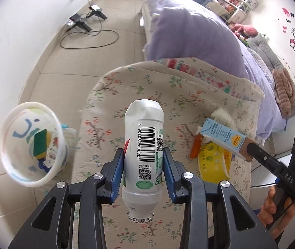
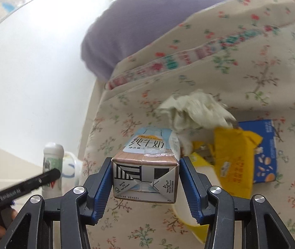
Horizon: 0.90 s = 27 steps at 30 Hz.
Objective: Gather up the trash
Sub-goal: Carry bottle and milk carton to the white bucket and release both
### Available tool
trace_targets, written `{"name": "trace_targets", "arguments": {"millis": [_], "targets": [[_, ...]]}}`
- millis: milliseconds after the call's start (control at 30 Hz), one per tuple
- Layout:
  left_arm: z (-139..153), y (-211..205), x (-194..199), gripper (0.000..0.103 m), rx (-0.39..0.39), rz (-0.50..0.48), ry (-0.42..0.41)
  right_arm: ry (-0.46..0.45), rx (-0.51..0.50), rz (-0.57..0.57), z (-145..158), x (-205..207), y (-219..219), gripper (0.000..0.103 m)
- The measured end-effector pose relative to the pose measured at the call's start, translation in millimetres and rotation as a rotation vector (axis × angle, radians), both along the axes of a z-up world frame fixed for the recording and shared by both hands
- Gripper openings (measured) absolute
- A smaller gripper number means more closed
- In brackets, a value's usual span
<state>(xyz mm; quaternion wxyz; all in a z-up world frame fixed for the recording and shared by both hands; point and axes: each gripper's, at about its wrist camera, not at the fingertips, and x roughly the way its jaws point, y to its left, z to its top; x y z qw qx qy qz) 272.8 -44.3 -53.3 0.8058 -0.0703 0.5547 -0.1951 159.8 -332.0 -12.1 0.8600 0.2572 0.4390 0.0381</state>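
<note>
Keep the left gripper [image 1: 143, 159] tight on the bottle [image 1: 144, 143], carry it left over the bin [image 1: 12, 166], while the right gripper [image 2: 145, 178] clamps the milk carton [image 2: 146, 174].

The white bin [image 1: 31, 145] stands on the floor just left of the floral bed cover [image 1: 139, 89], its mouth unobstructed above. Tiled floor [image 1: 81, 47] beyond lies bare up to a looped cable [image 1: 89, 39]. A crumpled tissue [image 2: 197, 110], yellow wrapper [image 2: 234, 161] and blue box [image 2: 265, 151] crowd the cover's right part.
</note>
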Motion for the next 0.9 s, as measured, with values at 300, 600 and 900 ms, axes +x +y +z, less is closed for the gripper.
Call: {"name": "trace_targets", "arguments": {"millis": [300,600,900], "targets": [[-0.9,48.3,0.3,0.038,-0.011,0.094,0.01,-0.058,-0.042,0.105,0.4,-3.4,41.2,0.055],[4.2,110.1,1.3,0.038,-0.047,0.199,0.03,-0.057,-0.058,0.187,-20.4,3.4,81.1,0.055],[-23.7,177.3,10.4,0.038,-0.063,0.332,0.129,-0.073,-0.119,0.306,-37.0,6.2,130.3,0.055]]}}
